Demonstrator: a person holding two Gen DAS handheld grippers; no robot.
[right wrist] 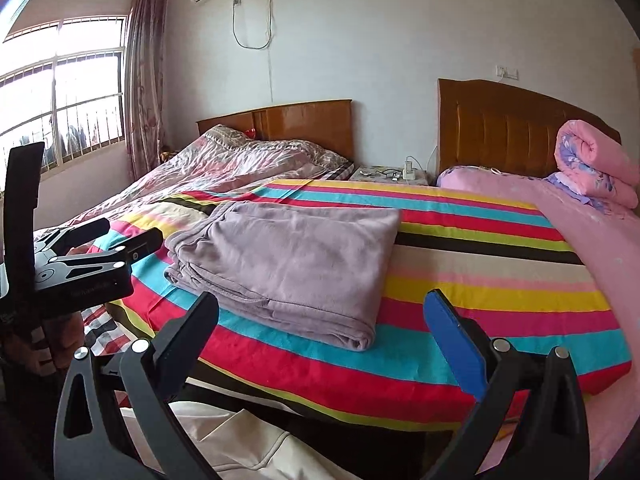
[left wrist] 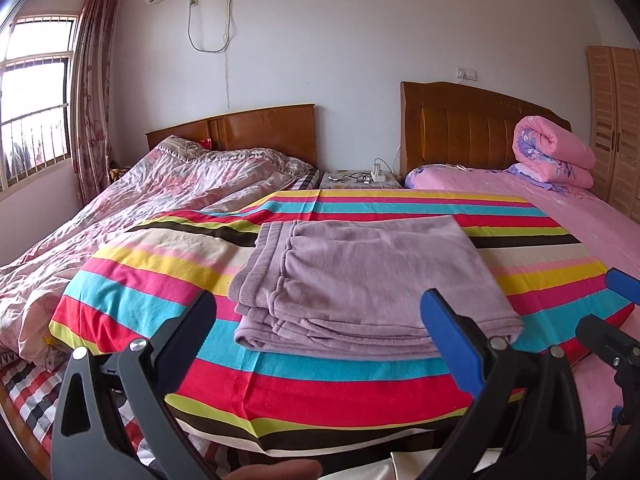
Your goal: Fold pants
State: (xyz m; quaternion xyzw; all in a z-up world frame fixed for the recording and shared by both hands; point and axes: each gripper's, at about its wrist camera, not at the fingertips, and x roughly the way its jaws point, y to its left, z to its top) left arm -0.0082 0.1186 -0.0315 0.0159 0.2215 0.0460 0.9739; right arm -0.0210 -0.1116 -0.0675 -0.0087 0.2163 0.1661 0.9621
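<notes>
Lilac fleece pants (left wrist: pixel 360 284) lie folded into a flat rectangular stack on a striped multicolour sheet (left wrist: pixel 320 384), waistband edges toward the left. My left gripper (left wrist: pixel 320 300) hovers just in front of the stack, open, nothing between its fingers. In the right wrist view the same pants (right wrist: pixel 288 264) lie ahead and to the left. My right gripper (right wrist: pixel 322 300) is open and empty, held back from the stack's near corner. The left gripper's body (right wrist: pixel 80 264) shows at that view's left edge; the right gripper's blue tip (left wrist: pixel 622 284) shows at the left view's right edge.
A rumpled pink floral quilt (left wrist: pixel 152 200) covers the left bed. The right bed has a pink sheet (left wrist: pixel 600 224) and a rolled pink quilt (left wrist: pixel 552 152). A nightstand (left wrist: pixel 360 178) with cables stands between the wooden headboards. White fabric (right wrist: pixel 240 440) lies below the bed's near edge.
</notes>
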